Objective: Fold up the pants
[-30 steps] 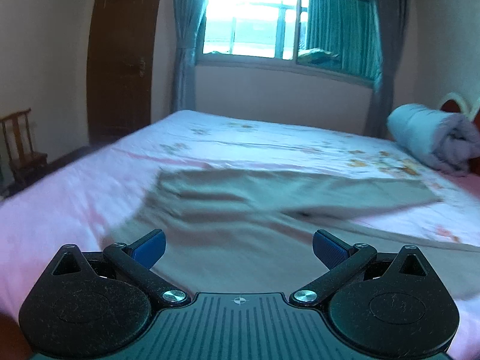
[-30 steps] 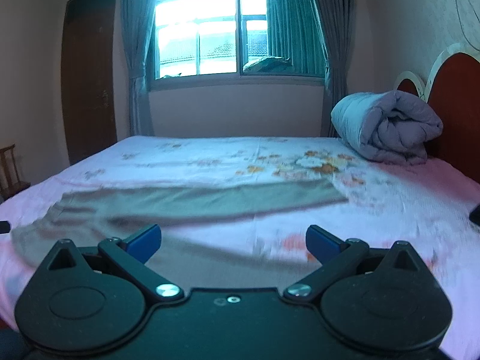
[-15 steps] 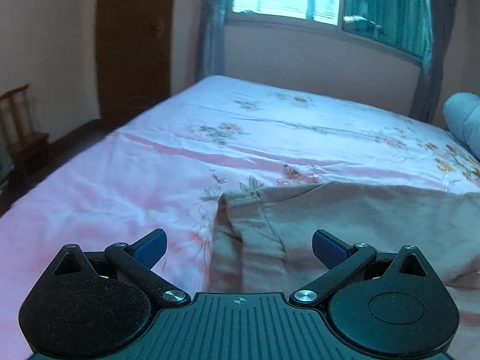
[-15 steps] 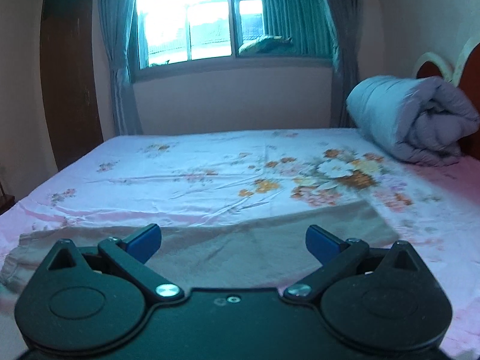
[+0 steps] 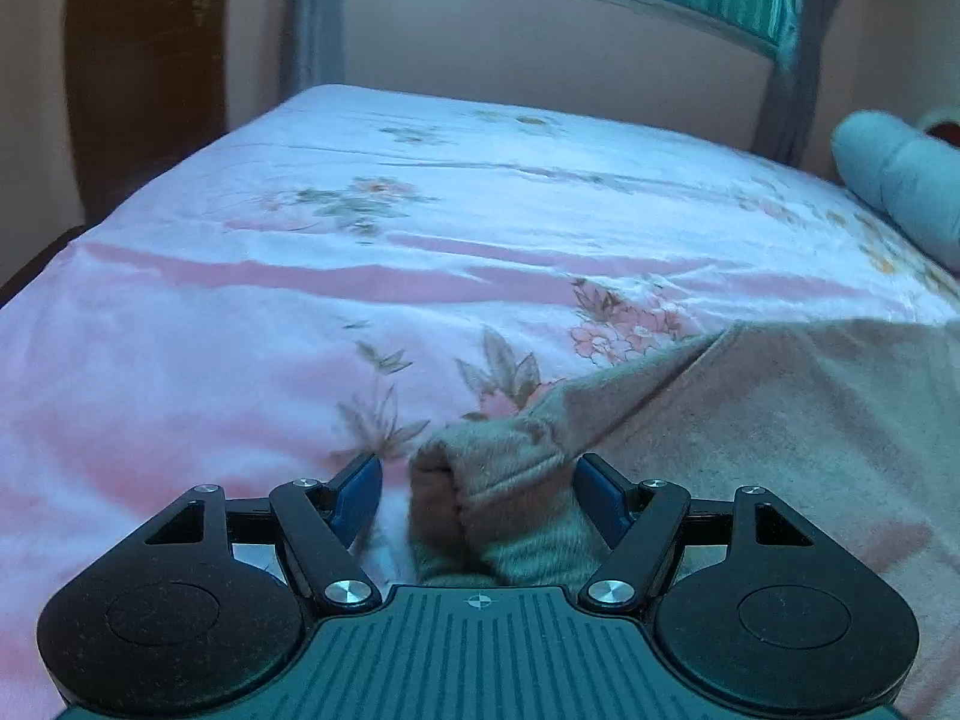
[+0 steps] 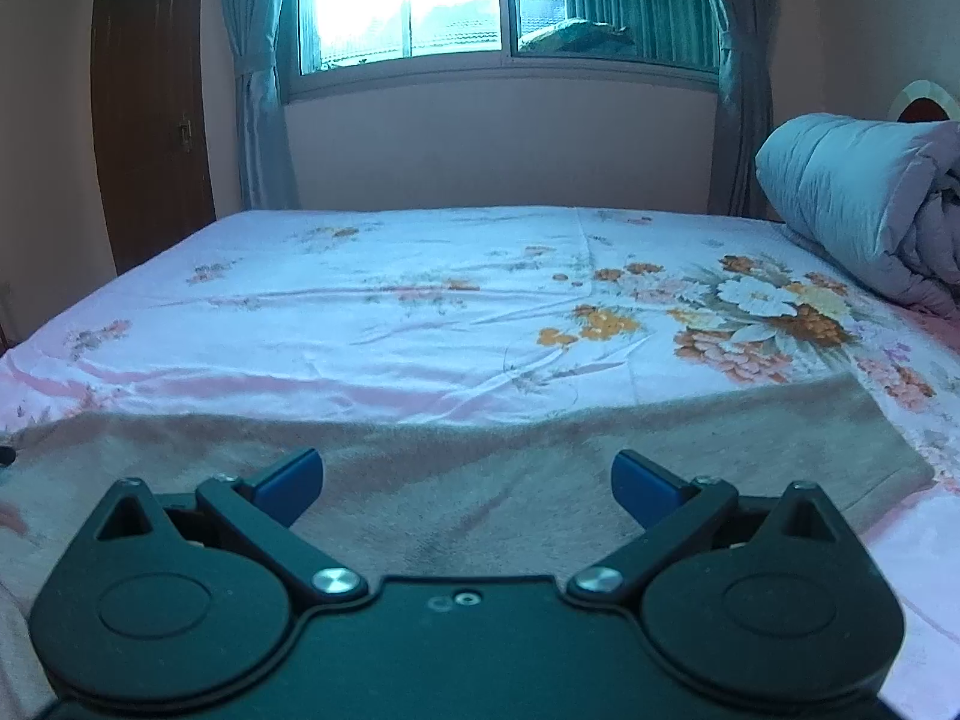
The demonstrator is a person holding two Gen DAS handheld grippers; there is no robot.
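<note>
Pants lie flat on the bed, no fold visible yet. Left tool closing around the bunched corner of the pants (pads not yet pressing). Right tool spread wide above the cloth, holding nothing. All folding remains.

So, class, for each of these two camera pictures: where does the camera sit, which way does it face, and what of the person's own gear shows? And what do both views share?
Left wrist: sits on the left gripper, angled down at the bed; its jaws are closing around the pants' bunched end, not yet pressing on it.
Right wrist: sits on the right gripper, facing across the bed to the window; jaws open above the pants.
Shared: pants, floral sheet, rolled duvet, window wall.
</note>
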